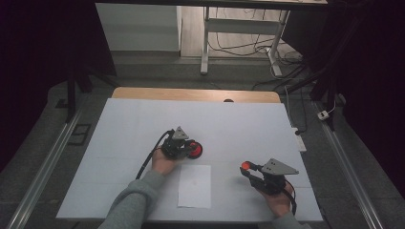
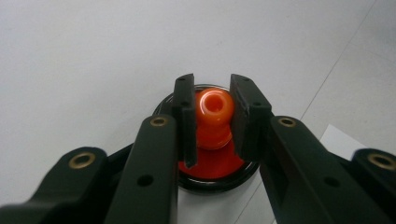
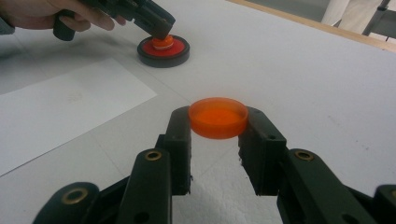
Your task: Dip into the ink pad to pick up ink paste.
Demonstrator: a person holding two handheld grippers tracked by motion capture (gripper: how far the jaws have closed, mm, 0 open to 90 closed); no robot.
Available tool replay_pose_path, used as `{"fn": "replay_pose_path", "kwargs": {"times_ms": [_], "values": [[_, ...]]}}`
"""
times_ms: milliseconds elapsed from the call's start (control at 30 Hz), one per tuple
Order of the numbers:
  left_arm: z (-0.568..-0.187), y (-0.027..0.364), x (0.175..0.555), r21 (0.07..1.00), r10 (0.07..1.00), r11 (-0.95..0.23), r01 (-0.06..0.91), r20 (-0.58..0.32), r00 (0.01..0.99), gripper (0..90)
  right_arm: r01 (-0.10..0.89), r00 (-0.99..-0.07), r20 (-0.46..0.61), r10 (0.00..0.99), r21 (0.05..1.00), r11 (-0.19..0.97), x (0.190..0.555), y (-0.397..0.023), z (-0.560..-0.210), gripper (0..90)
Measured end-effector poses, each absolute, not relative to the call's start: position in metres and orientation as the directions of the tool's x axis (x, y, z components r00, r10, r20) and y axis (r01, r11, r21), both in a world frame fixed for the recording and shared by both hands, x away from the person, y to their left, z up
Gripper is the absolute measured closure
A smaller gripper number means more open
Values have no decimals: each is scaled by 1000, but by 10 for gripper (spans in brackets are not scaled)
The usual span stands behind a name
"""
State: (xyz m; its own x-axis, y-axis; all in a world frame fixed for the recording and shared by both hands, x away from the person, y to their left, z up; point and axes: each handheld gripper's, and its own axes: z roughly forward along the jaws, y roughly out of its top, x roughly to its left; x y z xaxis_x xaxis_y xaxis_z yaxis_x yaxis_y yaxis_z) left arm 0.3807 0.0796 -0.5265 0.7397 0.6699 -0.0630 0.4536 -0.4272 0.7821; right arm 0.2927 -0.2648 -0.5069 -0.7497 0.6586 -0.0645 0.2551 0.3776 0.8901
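Orange knob [image 2: 213, 116]: stood in the red-lined black dish [image 2: 219, 179] mid-surface [image 1: 248, 124], pinched by your left tool [image 2: 212, 114]. Orange cap [image 3: 218, 117]: clamped in your right tool [image 3: 218, 135] above the surface, well apart. White paper sheet [image 1: 194, 186]: lay between them.

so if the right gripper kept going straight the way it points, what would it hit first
Probably nothing soon. The right gripper, shut on an orange cap, faces bare table. The black base with the left gripper sits off to the left of that line, though depth is unclear.
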Motion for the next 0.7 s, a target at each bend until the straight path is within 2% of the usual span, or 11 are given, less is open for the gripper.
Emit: {"fn": "replay_pose_path", "kwargs": {"times_ms": [467,533,700], "values": [[-525,79,381,780,673,-424,460,-69,737,730,255,-752,-61,656,891,375,293,-265,-507,647],[-518,78,377,796,682,-449,405,13,731,730,255,-752,-60,657,892,374,293,-265,-506,647],[-492,83,378,817,676,-428,387,4,737,729,258,-751,-53,658,894,366,294,-266,-506,647]]}}
